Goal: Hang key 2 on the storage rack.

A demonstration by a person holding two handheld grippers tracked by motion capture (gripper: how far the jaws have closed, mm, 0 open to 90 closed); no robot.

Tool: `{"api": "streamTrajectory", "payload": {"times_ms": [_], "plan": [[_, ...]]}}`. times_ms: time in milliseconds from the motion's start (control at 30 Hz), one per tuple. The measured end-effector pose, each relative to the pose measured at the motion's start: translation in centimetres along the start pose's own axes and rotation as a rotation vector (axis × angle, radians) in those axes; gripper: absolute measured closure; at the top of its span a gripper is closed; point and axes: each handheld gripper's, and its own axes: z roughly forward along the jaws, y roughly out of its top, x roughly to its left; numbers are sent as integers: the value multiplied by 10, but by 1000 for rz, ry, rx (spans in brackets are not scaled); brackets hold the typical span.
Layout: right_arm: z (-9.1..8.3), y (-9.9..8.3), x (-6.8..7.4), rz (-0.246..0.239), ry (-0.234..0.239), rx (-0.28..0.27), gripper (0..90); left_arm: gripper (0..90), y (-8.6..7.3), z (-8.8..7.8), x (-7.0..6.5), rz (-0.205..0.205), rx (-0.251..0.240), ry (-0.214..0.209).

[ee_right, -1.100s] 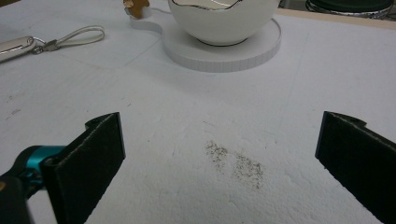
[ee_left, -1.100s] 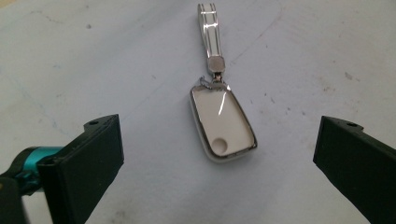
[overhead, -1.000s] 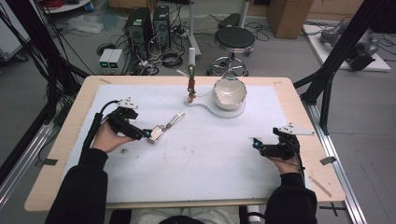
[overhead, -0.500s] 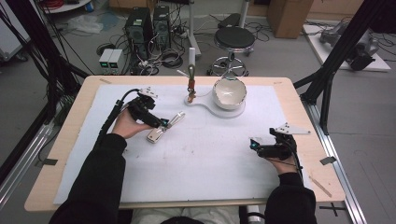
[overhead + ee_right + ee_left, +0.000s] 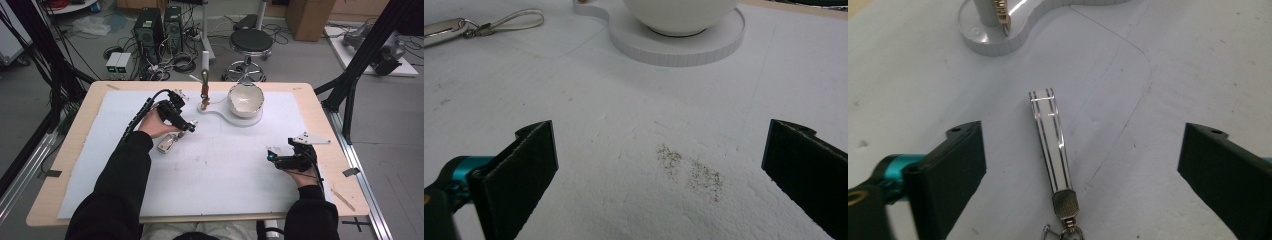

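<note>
The left tongs were held apart above the white foam sheet that covered the worktop, and their jaws had just been closing a little. Between the jaws, but untouched by either, a flat white strap with thin dark stripes was seen in the left gripper view, lying on the sheet and ending at the near side in a knurled metal ferrule and a small ring. In the high view the silver metal piece joined to that strap lay just near of the left tongs, beside the left hand. Just beyond the strap, a white moulded base was set toward the far middle of the sheet, with a short upright post carrying a brass-coloured clip at its left end and a white round bowl on its right end.

The right tongs were held apart too, with nothing between the jaws, low over the near right part of the sheet and well apart from the strap. A patch of dark specks was seen on the foam ahead of them in the right gripper view, with the bowl and base farther off.
</note>
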Motion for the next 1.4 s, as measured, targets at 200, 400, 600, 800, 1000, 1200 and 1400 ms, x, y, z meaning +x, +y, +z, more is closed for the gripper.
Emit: {"api": "streamTrajectory", "payload": {"times_ms": [200, 400, 600, 800, 1000, 1200, 1400], "plan": [[-2, 0, -2, 7, -1, -11, 5, 78, 6, 14, 5, -27, 33, -7], [-1, 0, 0, 10, 7, -10, 5, 104, 8, 23, 10, -44, 68, 9], [-3, 0, 0, 18, 5, -13, 5, 198, 4, 28, 18, -83, 122, 58], [-3, 0, 0, 12, 4, -14, 5, 305, 2, 30, 20, -86, 136, 69], [-3, 0, 0, 14, 5, -15, 5, 436, 1, 33, 21, -88, 158, 78], [-4, 0, 0, 16, 4, -15, 5, 547, 0, 40, 15, -77, 185, 70], [-4, 0, 0, 18, 4, -14, 5, 711, 0, 43, 14, -67, 205, 82]]}}
